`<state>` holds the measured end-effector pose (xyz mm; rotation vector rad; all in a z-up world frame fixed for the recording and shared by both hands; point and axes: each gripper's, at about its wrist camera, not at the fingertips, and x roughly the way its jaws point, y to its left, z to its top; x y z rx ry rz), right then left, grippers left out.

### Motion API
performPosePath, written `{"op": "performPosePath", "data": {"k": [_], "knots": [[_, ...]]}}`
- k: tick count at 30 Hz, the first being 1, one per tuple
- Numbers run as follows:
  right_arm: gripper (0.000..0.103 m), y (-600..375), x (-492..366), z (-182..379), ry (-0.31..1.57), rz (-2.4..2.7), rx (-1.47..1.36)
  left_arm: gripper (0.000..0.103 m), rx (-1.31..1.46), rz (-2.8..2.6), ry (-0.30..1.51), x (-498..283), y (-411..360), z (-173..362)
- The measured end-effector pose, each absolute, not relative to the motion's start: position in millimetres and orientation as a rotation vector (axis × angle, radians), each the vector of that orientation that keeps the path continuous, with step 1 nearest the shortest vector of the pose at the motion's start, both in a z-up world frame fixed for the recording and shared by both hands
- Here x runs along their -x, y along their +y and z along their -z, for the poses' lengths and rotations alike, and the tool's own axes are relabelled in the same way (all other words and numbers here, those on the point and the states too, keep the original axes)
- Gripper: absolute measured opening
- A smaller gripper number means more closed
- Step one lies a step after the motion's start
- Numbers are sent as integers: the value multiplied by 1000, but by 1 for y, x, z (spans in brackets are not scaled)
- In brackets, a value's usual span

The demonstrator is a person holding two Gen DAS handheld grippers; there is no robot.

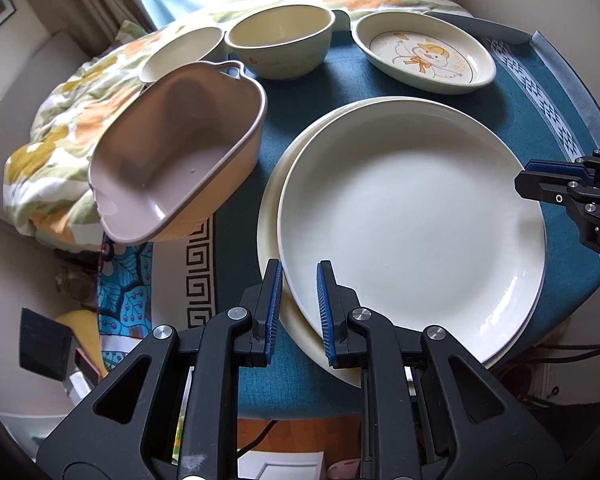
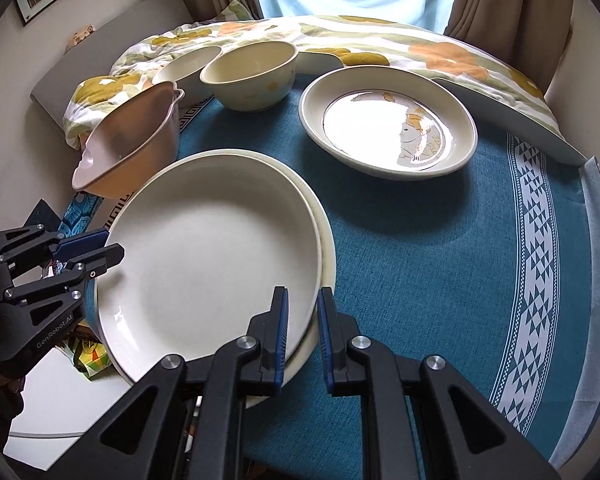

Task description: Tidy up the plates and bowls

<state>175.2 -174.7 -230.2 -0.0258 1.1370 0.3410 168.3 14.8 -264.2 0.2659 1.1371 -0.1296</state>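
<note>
- Where the teal cloth covers the table (image 2: 420,248), two white plates sit stacked: the top plate (image 1: 412,216) rests a little off-centre on the lower plate (image 1: 270,216), whose rim shows as a crescent along one side.
- The left gripper (image 1: 298,312) has its blue-padded jaws clenched down to a narrow gap, and the top plate's near-left rim passes through that gap; whether the pads actually press on it cannot be told.
- The right gripper (image 2: 303,332) is likewise nearly closed at the opposite rim, with the plate edges between its jaws; contact is again unclear.
- The plates look glazed ceramic: probably stiff, fairly heavy, slick and breakable. The raised rim is the only hold, best taken from two opposite sides and kept level.
- Behind them stand a cream bowl (image 1: 280,40), a smaller bowl (image 1: 184,54) beside it, and an oval duck-pattern dish (image 1: 426,54).
- A tan handled dish (image 1: 180,152) tilts at the table's left edge, overhanging it, and may slide if bumped.
</note>
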Motion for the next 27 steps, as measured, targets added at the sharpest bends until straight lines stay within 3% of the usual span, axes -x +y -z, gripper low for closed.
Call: {"op": "performPosePath", "data": {"k": [9,10,12,13,14,27], "knots": [[14,-182,-175,216,1135,-321,-71,15,-205,153,1150,-174,16,244],[18,-183,-174,211,1122,-314,-75,15,-178,166,1157,-175,18,240],[51,-187,-171,201,1093,-301,-90,16,-158,172,1157,-177,19,232],[84,-189,-170,195,1074,-300,-107,16,-161,171,1146,-177,19,227],[98,-192,-168,189,1052,-299,-125,16,-163,177,1137,-178,18,222],[98,-227,-165,156,936,-179,-208,16,-176,280,1073,-201,4,193]]}}
